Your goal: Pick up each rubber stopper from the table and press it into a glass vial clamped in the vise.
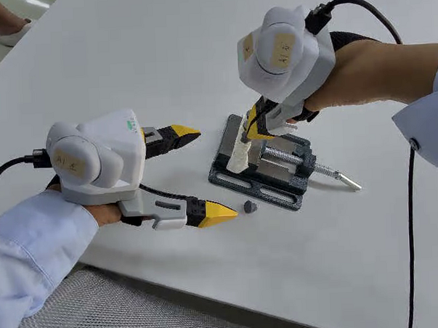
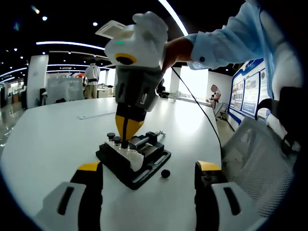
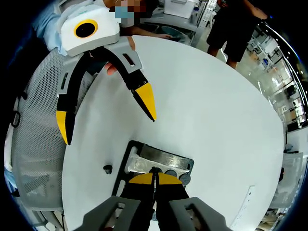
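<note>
On the left, your left hand-held gripper (image 1: 199,172) hangs over the near left of the white tabletop (image 1: 127,66). Its yellow-tipped jaws are spread wide with nothing between them, pointing right toward the work. In the left gripper view, this gripper (image 2: 148,166) frames the vise and the loose stopper between its two tips.

Just right of its near tip, one loose rubber stopper (image 1: 250,206) lies on the bare tabletop. It is close to the near edge of the vise base and not touching it. The left gripper view shows it (image 2: 165,173) on the near right of the vise, and the right gripper view shows it (image 3: 107,168) to the left of the vise.

Next comes the dark vise (image 1: 274,175), sitting flat on the tabletop. It clamps a short row of clear glass vials (image 1: 240,157) upright at its left end. In the left gripper view, the vials carry dark stoppers (image 2: 111,136) seated in their mouths.

Your right hand-held gripper (image 1: 254,127) stands over that row, pointing straight down. Its jaws are together and its tips rest at the mouth of the nearest vial. I cannot tell whether a stopper is pinched between them. In its own view, this gripper (image 3: 154,179) shows only a thin slit between the tips.

Farthest right, the vise's screw handle (image 1: 337,175) sticks out over the tabletop.
</note>
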A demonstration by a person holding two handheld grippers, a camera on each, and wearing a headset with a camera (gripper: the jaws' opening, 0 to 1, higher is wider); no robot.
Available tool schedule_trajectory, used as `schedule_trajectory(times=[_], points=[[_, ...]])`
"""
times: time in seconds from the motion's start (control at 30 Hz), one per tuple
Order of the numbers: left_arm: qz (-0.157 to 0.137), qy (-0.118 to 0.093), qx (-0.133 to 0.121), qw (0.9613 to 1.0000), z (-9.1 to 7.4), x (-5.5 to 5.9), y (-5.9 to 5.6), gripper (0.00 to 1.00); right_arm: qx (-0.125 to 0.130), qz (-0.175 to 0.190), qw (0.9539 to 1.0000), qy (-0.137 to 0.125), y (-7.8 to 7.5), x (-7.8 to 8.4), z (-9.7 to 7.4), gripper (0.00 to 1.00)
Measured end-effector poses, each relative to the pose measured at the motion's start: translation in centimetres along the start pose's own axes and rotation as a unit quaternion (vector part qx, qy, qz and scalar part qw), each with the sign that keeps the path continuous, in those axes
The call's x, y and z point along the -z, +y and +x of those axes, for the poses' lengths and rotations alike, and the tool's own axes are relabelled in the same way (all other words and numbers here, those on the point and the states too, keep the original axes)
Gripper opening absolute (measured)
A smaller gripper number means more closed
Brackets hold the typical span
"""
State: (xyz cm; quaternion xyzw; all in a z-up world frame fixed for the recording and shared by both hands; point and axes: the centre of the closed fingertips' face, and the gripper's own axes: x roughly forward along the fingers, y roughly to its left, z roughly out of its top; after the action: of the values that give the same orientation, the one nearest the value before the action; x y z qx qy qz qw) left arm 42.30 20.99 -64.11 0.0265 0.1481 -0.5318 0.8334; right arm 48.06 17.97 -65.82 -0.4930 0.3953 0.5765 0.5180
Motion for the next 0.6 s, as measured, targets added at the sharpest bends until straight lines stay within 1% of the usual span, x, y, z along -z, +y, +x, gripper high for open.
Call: schedule_trajectory(times=[0.23, 0.6], points=[[-0.001, -0.001, 0.0, 1.0, 0.12, -0.02, 0.02, 0.75, -0.001, -0.006, 0.9999, 0.009, 0.08, -0.1, 0.0, 0.0], [-0.002, -0.004, -0.001, 1.0, 0.17, -0.06, 0.01, 0.75, -0.003, -0.022, 0.9992, 0.033, 0.17, -0.09, 0.03, 0.0]])
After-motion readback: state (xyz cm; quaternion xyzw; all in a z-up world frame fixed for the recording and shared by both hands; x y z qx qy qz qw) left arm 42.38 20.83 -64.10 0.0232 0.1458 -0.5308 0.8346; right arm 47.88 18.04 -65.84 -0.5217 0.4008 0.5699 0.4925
